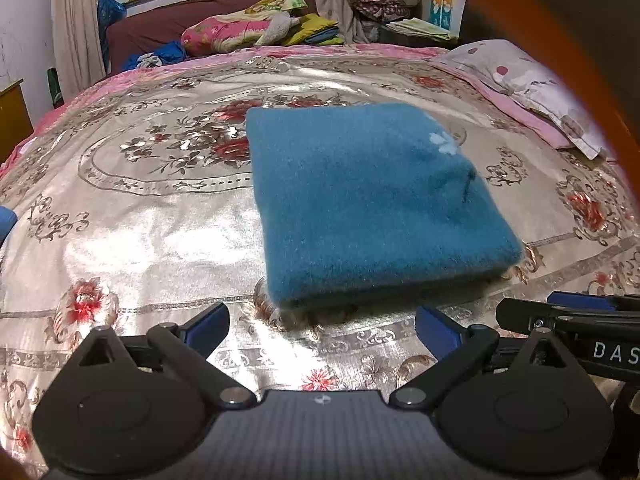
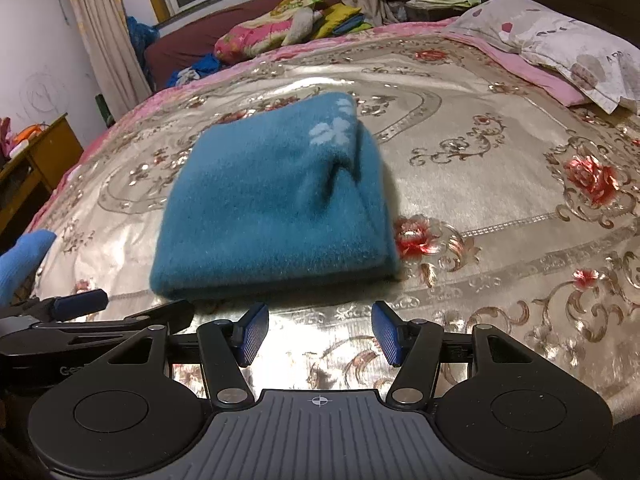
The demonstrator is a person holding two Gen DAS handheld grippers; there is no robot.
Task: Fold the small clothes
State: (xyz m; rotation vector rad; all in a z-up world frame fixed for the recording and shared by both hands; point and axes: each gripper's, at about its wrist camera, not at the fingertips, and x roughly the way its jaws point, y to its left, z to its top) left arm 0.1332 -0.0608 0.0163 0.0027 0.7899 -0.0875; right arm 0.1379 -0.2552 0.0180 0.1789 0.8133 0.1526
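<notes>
Two pairs of tongs sit low in our views, and both stand apart with nothing between them. We see the left gripper [image 1: 322,330] at the bottom centre of its own camera, its blue pads [image 1: 210,326] spread wide over the shiny bedspread [image 1: 160,216]. The right gripper [image 2: 320,332] fills the bottom centre of its own camera likewise, jaws parted and empty; it also pokes in at the lower right of the left view [image 1: 576,316], while the left one shows at the lower left of the right view [image 2: 80,308].

Just above the fingertips in both views lies the folded blue garment [image 1: 368,208], a fuzzy teal square lying flat on the bedspread, with a pale flower mark near its upper right corner. In the right view it [image 2: 272,208] sits left of centre, near the pads but not touching them.

Farther up we see a spotted pillow [image 1: 520,76] at the upper right, a heap of bright bedding [image 1: 248,28] along the top, and a curtain [image 1: 72,24] at the upper left.
</notes>
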